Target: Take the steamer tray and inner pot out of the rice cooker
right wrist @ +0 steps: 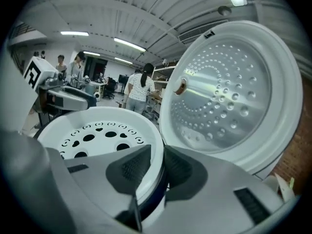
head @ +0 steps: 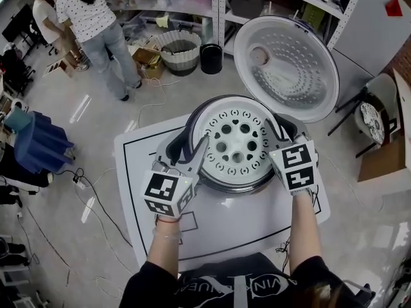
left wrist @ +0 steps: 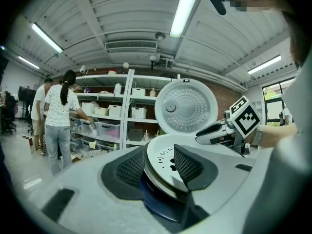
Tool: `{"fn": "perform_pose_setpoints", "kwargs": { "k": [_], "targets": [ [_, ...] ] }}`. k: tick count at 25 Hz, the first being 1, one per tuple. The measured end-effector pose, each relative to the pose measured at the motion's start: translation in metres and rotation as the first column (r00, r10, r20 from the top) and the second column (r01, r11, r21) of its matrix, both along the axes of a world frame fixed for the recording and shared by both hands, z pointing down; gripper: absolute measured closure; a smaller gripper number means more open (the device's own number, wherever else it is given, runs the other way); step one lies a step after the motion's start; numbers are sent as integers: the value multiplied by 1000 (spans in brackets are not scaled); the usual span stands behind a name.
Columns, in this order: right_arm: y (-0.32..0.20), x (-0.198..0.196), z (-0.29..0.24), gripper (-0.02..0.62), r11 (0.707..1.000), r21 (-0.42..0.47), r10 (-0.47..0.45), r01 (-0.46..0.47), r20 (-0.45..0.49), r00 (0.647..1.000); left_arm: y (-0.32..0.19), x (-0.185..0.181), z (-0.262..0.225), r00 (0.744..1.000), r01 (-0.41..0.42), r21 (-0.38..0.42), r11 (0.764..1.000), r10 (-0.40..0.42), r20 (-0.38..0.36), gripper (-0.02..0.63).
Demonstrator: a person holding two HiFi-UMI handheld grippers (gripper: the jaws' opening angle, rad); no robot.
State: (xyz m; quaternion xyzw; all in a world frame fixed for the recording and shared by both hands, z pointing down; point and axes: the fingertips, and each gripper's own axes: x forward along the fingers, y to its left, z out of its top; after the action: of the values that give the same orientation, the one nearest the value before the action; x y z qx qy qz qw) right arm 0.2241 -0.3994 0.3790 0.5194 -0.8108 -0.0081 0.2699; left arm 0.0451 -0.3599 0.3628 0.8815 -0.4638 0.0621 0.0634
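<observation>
The rice cooker (head: 174, 147) stands on a white table (head: 244, 220) with its lid (head: 286, 66) swung up at the back. The white perforated steamer tray (head: 237, 140) sits in the inner pot, whose metal rim (head: 239, 185) shows beneath it. My left gripper (head: 198, 147) is at the tray's left edge; in the left gripper view its pads (left wrist: 129, 167) clamp the tray rim (left wrist: 163, 160), and the gripper (left wrist: 158, 165) is shut on it. My right gripper (head: 286, 136) straddles the right edge. In the right gripper view its jaws (right wrist: 156, 167) stand on either side of the tray rim (right wrist: 97, 135), not clearly pressing.
Two people (head: 96, 18) stand at shelves at the back left. A woven basket (head: 180, 50) and a black bin (head: 210, 58) sit on the floor behind the table. A blue bundle (head: 38, 143) lies left, a chair (head: 376, 117) right. Cables trail on the floor.
</observation>
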Motion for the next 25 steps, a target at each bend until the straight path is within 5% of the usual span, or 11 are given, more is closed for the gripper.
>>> {"fn": "perform_pose_setpoints", "kwargs": {
  "k": [4, 17, 25],
  "targets": [
    [2, -9, -25, 538, 997, 73, -40, 34, 86, 995, -3, -1, 2, 1000, -10, -4, 1000, 10, 5, 445],
    [22, -19, -68, 541, 975, 214, -103, 66, 166, 981, -6, -5, 3, 999, -18, -23, 1000, 19, 32, 446],
    [33, -16, -85, 544, 961, 272, -133, 59, 266, 955, -2, -2, -3, 1000, 19, -27, 999, -18, 19, 495]
  ]
}}
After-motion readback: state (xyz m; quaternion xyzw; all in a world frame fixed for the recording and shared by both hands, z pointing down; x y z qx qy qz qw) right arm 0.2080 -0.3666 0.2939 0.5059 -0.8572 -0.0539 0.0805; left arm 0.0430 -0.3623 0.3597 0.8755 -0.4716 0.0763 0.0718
